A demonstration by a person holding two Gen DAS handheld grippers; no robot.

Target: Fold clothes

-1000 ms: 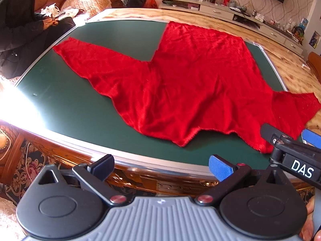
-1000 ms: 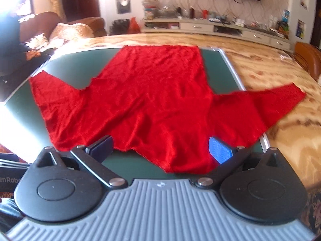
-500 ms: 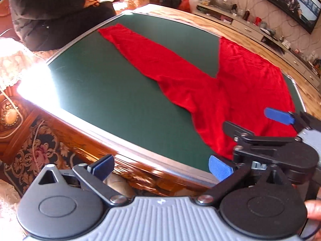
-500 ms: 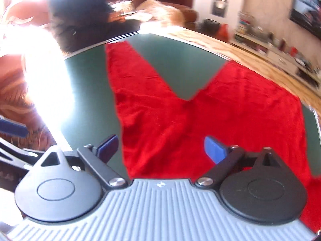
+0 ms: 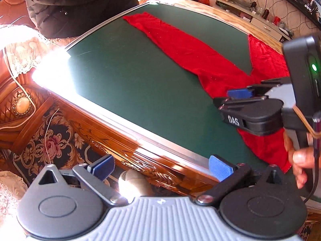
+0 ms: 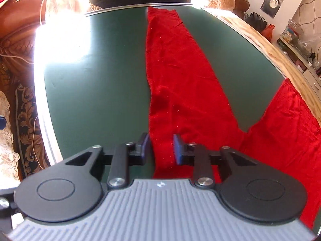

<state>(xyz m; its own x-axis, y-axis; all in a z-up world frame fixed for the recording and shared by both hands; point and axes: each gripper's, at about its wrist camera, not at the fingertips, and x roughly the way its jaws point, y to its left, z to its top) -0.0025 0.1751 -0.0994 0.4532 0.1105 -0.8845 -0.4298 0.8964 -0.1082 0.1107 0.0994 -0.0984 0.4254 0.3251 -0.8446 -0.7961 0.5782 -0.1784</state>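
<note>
A red long-sleeved garment (image 5: 192, 54) lies flat on a dark green tabletop (image 5: 128, 74). Its left sleeve (image 6: 172, 60) stretches away toward the far edge. My left gripper (image 5: 160, 165) is wide open and empty, held over the table's near wooden edge. My right gripper (image 6: 161, 147) hovers low over the shoulder end of that sleeve, its jaws narrowed with a gap and nothing pinched between them. The right gripper also shows in the left wrist view (image 5: 240, 94), above the red cloth.
A person in dark clothes (image 5: 66, 6) sits beyond the table's far corner. The carved wooden table rim (image 5: 124, 150) runs beneath my left gripper. A patterned carpet (image 5: 50, 140) lies below. A low cabinet (image 5: 258, 20) with clutter stands along the back wall.
Both grippers have swung left toward the garment's left sleeve. The right gripper's jaws have narrowed from wide open and it has dropped close over the sleeve's shoulder end.
</note>
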